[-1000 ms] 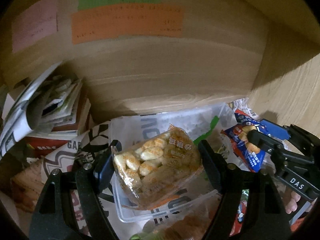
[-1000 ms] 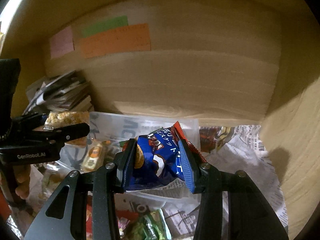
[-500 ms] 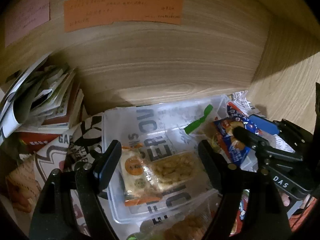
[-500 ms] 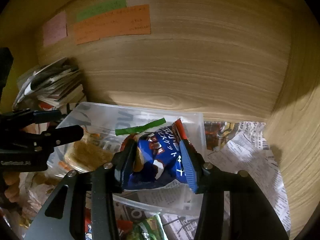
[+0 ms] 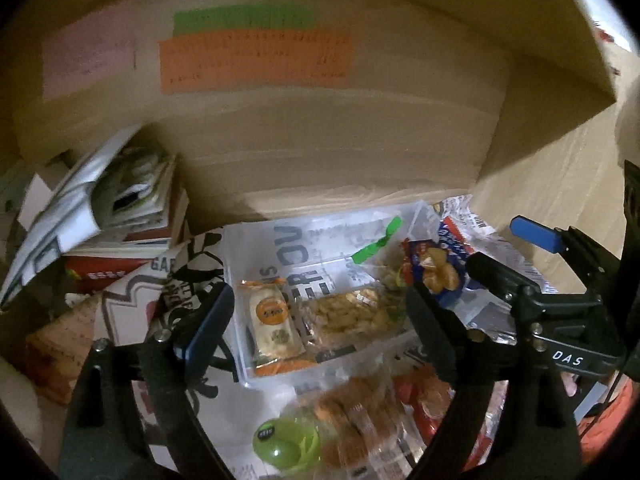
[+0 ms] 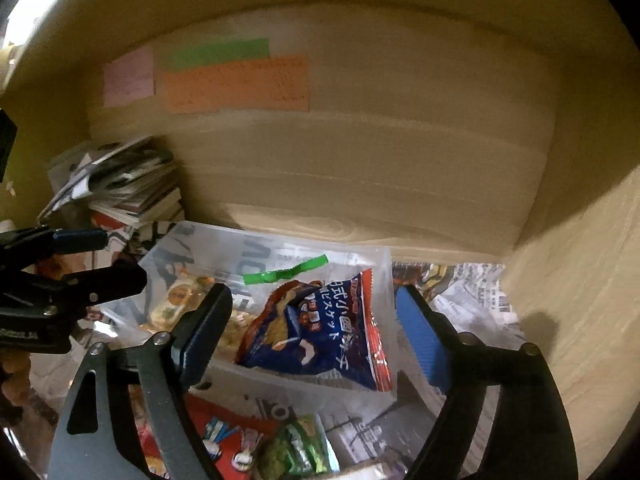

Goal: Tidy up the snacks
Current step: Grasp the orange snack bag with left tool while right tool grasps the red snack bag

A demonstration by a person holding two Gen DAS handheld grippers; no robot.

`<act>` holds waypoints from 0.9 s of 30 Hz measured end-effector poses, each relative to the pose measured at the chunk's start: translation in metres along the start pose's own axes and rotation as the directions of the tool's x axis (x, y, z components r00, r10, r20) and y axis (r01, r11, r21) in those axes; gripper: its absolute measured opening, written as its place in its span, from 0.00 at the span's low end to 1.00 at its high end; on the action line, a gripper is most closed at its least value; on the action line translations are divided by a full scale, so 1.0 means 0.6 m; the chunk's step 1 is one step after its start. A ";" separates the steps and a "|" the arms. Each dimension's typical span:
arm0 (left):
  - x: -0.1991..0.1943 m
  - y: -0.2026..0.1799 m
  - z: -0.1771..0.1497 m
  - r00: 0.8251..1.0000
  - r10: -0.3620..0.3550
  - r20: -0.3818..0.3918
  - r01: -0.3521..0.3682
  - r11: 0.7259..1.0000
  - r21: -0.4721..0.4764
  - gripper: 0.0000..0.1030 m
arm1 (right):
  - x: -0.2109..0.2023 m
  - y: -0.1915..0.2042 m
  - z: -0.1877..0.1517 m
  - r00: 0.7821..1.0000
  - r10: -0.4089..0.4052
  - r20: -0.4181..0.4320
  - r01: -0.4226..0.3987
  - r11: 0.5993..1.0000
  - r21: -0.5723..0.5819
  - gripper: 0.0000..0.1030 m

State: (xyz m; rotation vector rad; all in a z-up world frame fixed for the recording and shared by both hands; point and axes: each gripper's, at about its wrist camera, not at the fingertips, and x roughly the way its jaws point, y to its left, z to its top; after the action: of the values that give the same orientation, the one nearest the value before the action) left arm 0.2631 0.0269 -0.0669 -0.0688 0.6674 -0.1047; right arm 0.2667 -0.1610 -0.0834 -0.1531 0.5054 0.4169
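Holding my left gripper (image 5: 320,320) wide apart and empty, I see the rice cracker packet (image 5: 344,316) lying inside the clear plastic bin (image 5: 280,376) between its fingers. My right gripper (image 6: 312,328) gapes too, gripping nothing; the blue biscuit bag (image 6: 320,328) leans in the bin, perhaps against its near wall. At ten o'clock sits a magazine stack (image 6: 120,184); at twelve, sticky notes (image 6: 236,84).

Two fisheye cameras, one behind each gripper's fingers, look down and forward, close over a clear plastic bin (image 5: 240,280) (image 6: 168,248) against a wooden wall. Both views share the bin at lower centre and coloured notes (image 5: 256,60) (image 6: 236,84) at upper left.
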 end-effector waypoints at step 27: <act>-0.064 0.019 -0.137 0.998 0.051 -0.029 -0.050 0.998 0.023 0.96 | -0.017 0.066 -0.121 0.972 0.173 -0.159 -0.162 0.984 0.078 0.96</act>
State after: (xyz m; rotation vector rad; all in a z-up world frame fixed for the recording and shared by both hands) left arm 0.1832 0.0406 -0.1090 -0.0292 0.6969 -0.0642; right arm 0.2100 -0.1461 -0.1431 -0.0825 0.6976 0.5553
